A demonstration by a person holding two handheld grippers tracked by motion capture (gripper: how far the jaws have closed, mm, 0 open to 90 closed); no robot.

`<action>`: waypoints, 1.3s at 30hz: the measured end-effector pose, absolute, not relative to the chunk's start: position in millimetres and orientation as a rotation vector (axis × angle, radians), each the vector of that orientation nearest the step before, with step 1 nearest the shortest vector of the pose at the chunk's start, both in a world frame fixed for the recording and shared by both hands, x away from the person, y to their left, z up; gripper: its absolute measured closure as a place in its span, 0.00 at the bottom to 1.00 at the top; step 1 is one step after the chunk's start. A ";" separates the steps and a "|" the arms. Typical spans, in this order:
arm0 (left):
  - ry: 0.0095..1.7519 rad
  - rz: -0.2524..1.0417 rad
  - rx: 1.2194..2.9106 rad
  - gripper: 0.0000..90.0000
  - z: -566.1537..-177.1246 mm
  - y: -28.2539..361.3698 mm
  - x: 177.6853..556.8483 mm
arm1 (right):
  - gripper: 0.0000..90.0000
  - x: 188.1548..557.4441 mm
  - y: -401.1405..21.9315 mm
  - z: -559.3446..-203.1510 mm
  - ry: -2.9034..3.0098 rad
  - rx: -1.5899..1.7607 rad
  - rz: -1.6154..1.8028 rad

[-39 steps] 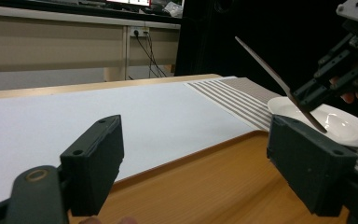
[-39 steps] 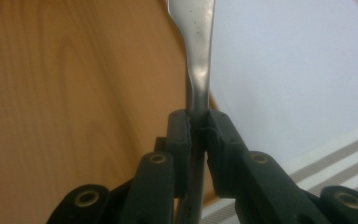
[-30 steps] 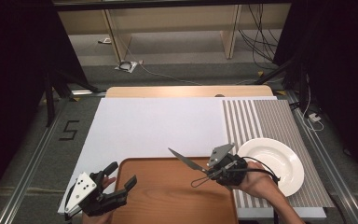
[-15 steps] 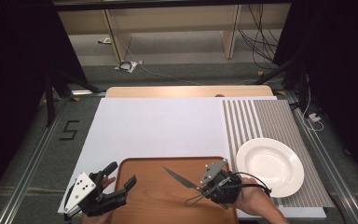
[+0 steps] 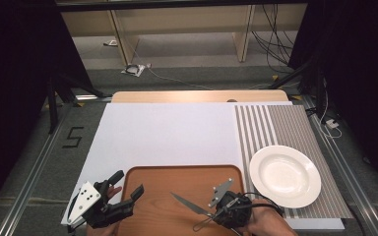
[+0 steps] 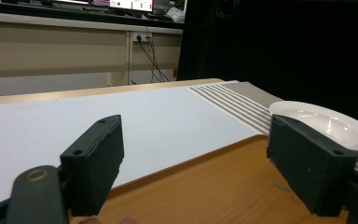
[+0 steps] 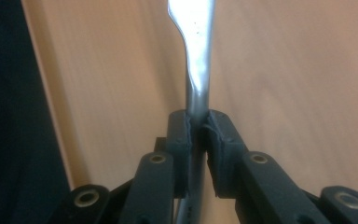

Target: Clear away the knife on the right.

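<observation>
My right gripper [image 5: 215,212] is shut on the handle of a metal knife [image 5: 186,204], whose blade points left over the brown wooden tray [image 5: 177,174]. In the right gripper view the jaws pinch the knife [image 7: 198,60] just above the tray [image 7: 284,70]. My left gripper [image 5: 126,184] stands open at the tray's left front corner with nothing between its fingers. In the left gripper view its two black fingers [image 6: 95,161] frame the tray [image 6: 214,182] and the white plate [image 6: 326,122].
A white plate [image 5: 284,175] rests on the striped grey mat [image 5: 275,125] to the right of the tray. A white sheet [image 5: 162,135] covers the table beyond the tray. The table's front edge lies close under both hands.
My right gripper has carried the knife left and down, from beside the plate to low over the tray. The left gripper has stayed put.
</observation>
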State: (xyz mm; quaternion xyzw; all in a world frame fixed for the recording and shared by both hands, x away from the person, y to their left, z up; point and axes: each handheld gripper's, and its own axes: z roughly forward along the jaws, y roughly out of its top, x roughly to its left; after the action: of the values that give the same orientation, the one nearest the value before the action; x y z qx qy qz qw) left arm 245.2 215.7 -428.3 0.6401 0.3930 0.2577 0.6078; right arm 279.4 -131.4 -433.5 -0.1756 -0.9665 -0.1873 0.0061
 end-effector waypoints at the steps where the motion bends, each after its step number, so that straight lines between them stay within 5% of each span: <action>1: 0.908 0.595 1.479 0.21 -428.3 215.7 245.2 | 0.89 279.4 -131.4 -433.5 -3.025 -0.549 -0.586; 18: 0.904 0.597 1.484 0.21 -428.4 214.9 244.9 | 0.89 272.6 -123.1 -452.6 -3.053 -0.457 -0.387; 22: 0.901 0.598 1.484 0.21 -428.3 214.9 244.7 | 0.73 270.0 -120.1 -452.6 -3.052 -0.480 -0.398; 27: 0.903 0.597 1.485 0.21 -428.4 214.9 244.7 | 0.66 267.5 -118.9 -444.1 -3.071 -0.447 -0.541; 31: 0.903 0.598 1.486 0.21 -428.4 214.6 244.6 | 0.84 260.5 -111.7 -442.1 -3.103 -0.378 -0.694; 39: 0.902 0.597 1.488 0.21 -428.5 214.6 244.8 | 0.99 255.5 -105.0 -450.9 -3.112 -0.302 -0.712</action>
State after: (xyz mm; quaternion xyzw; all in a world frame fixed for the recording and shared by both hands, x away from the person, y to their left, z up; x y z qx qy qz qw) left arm 244.8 214.6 -428.5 0.6433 0.3901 0.2582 0.6061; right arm 255.5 -105.0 -450.9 -0.0942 -0.9700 -0.2218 -0.0323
